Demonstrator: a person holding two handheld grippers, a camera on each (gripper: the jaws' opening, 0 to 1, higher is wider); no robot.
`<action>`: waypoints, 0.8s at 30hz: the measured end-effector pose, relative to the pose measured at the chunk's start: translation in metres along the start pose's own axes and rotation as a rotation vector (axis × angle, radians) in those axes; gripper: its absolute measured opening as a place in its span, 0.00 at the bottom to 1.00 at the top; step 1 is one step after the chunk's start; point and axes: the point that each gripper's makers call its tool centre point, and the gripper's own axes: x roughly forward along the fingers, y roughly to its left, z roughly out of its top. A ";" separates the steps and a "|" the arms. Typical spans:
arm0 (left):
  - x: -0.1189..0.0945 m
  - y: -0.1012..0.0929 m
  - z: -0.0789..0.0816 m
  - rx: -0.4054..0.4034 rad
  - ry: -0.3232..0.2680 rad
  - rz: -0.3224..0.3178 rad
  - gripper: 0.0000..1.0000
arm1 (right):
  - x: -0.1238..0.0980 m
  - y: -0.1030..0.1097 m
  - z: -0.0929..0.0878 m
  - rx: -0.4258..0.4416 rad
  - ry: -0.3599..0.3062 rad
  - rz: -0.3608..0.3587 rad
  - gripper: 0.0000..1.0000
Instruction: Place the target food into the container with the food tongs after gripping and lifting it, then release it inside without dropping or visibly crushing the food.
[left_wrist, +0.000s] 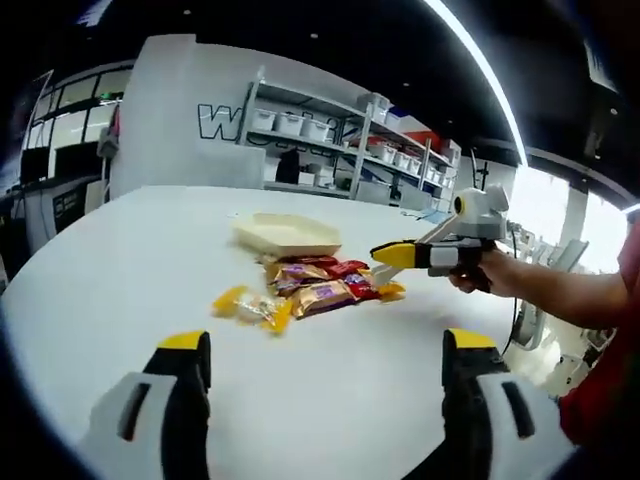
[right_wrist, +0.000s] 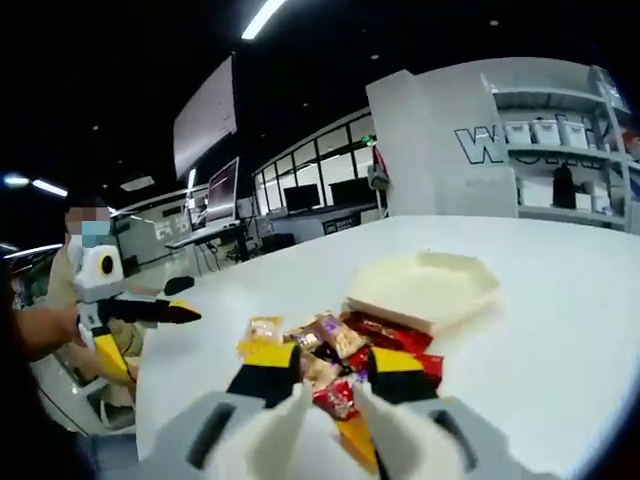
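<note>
Approach step of the pick: right gripper holds white food tongs clamped between its jaws, the tong tips spread just above a pile of wrapped snacks on the white table, nothing pinched yet. Left gripper hangs near the table's front edge, jaws released and wide apart, well short of the pile. Beige container lies just beyond the snacks, touching or nearly so; next move, by judgement, calls for closing gently on one packet, then lifting it.
</note>
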 end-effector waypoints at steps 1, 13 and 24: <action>-0.001 0.003 0.002 0.020 -0.012 0.012 0.99 | 0.001 -0.001 0.000 -0.004 0.002 0.000 0.22; -0.001 -0.003 0.001 0.036 -0.014 -0.018 0.97 | -0.009 -0.038 0.005 0.064 -0.032 -0.110 0.22; -0.001 -0.006 0.006 0.043 -0.031 -0.030 0.93 | -0.016 -0.061 -0.003 0.122 0.001 -0.215 0.22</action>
